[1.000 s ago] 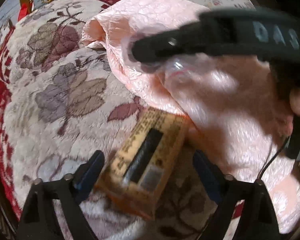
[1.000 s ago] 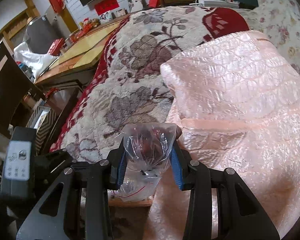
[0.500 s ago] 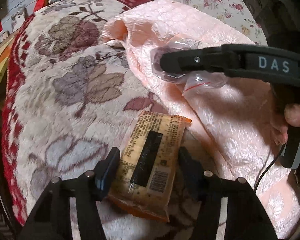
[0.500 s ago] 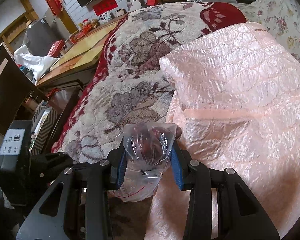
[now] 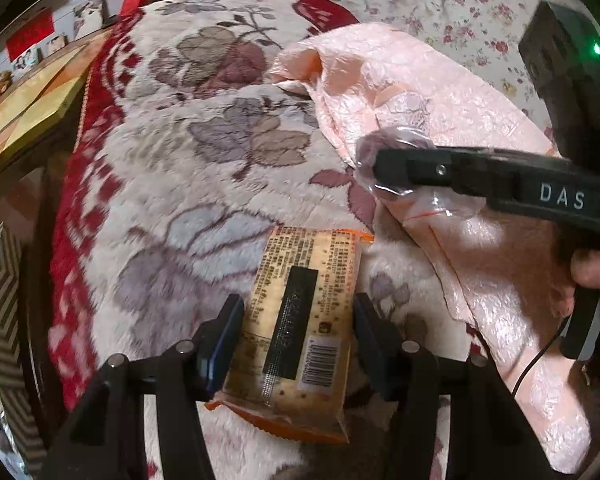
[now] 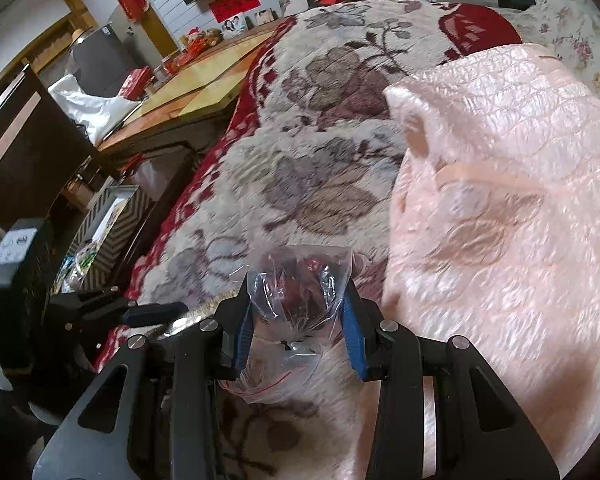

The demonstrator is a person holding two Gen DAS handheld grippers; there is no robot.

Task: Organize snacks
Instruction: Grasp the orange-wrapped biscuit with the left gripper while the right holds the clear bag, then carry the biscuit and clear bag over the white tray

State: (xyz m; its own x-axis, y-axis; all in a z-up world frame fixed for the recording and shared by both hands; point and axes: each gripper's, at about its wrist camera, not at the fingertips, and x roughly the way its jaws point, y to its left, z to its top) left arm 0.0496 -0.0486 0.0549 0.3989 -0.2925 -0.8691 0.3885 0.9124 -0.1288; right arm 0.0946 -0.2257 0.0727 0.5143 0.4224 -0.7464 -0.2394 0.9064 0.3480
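Left gripper (image 5: 296, 336): jaws just narrowed around the cracker packet (image 5: 300, 320) near the blanket's (image 5: 172, 184) front edge; the slick wrapper could squirt out.
Right gripper (image 6: 298, 320): clamped on the clear snack bag (image 6: 300, 296); thin film might slip.

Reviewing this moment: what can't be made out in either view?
- Clear bag, right wrist view: crumpled plastic and glare obscure the dark red contents.
- Cracker packet, left wrist view: print too small to read; whether the left tool presses on it is unclear.
- Same bag, left wrist view: the right tool covers most of it.
- Striped box beside the bed: contents too small and blurred.
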